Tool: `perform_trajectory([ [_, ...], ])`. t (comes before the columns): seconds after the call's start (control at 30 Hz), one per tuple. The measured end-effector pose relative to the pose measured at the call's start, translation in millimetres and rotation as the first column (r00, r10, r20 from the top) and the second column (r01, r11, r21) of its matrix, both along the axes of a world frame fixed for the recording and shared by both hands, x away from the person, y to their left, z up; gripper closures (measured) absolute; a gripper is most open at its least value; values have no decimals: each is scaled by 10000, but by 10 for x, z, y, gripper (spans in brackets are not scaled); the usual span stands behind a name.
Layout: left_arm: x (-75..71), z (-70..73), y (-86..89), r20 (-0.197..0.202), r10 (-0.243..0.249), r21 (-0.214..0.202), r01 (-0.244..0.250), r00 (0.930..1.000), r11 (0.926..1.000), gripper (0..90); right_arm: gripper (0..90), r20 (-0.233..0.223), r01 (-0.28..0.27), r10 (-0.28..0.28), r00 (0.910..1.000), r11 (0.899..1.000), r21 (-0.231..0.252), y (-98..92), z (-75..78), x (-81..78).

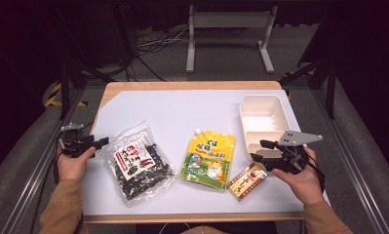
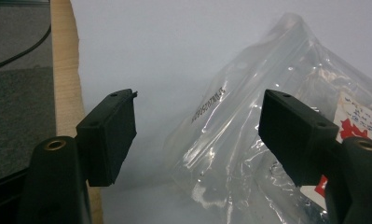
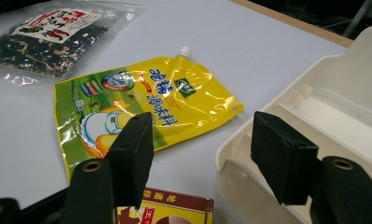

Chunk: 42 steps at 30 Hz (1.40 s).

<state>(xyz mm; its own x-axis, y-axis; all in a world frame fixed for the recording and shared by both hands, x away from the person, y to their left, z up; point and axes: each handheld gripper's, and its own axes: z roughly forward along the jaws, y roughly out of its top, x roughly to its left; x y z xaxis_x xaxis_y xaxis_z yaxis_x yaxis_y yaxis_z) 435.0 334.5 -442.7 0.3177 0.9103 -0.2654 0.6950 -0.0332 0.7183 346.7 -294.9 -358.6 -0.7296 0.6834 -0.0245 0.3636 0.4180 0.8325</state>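
The left gripper (image 1: 103, 142) is wide open and holds nothing, its jaws at the clear edge of the seaweed bag (image 1: 139, 163). The right gripper (image 1: 261, 150) is also open and empty, between the small box (image 1: 247, 181) and the white tray (image 1: 262, 119). The thin plastic may slip or crumple. The yellow pouch (image 1: 208, 159) lies between, blocking nothing.

Seaweed bag (image 1: 139, 163), yellow pouch (image 1: 208, 159), small box (image 1: 247, 181) lie flat.
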Motion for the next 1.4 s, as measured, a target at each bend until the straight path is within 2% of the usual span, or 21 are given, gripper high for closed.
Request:
perform_trajectory([
  [0.03, 12, -18, -4, -113, -114, -208, 111, 9999, 9997, 306, 392, -24, 8, -8, 10000, 10000, 15, -1, -4, -1],
  [0.1, 15, -27, -9, -118, -178, -224, 175, 9998, 9996, 347, 393, -35, 7, -7, 10000, 10000, 16, -3, -8, 0],
  [0.13, 23, -39, -9, -218, -274, -367, 266, 9994, 9990, 347, 392, -51, -2, 2, 10000, 10000, 20, -3, -11, -1],
  [0.23, 43, -71, 17, -517, -434, -761, 394, 9977, 9963, 430, 390, -68, -21, 22, 10000, 10000, 37, -4, -15, -2],
  [0.33, 44, -94, 40, -585, -423, -1055, 359, 9974, 9938, 482, 388, -82, -28, 28, 10000, 10000, 35, -5, -20, -4],
  [0.47, 40, -112, 95, -587, -405, -1656, 303, 9975, 9857, 551, 386, -99, -39, 40, 9999, 10000, 38, -2, -25, -3],
  [0.57, 32, -112, 116, -672, -350, -1814, 223, 9971, 9832, 631, 382, -109, -80, 80, 9999, 10000, 28, 6, -30, -2],
  [0.67, 27, -106, 124, -642, -264, -1592, 159, 9976, 9871, 679, 381, -125, -96, 96, 9999, 9999, 28, 10, -34, -1],
  [0.8, 39, -135, 92, -820, -138, -1371, 24, 9965, 9906, 694, 377, -152, -143, 143, 9998, 9999, 9, 22, -44, 2],
  [0.83, 42, -144, 90, -810, -135, -1194, 37, 9966, 9928, 700, 377, -151, -150, 150, 9998, 9999, 4, 23, -45, 2],
  [1.17, 32, -160, 61, -678, 94, -585, -134, 9977, 9982, 825, 372, -186, -227, 226, 9996, 9997, -28, 43, -52, 0],
  [1.3, 27, -157, 38, -706, 30, -493, -65, 9975, 9988, 888, 371, -196, -254, 253, 9995, 9997, -46, 48, -53, 0],
  [1.4, 20, -143, 17, -582, 5, -224, -18, 9983, 9997, 900, 372, -197, -252, 251, 9995, 9997, -52, 48, -53, 0],
])
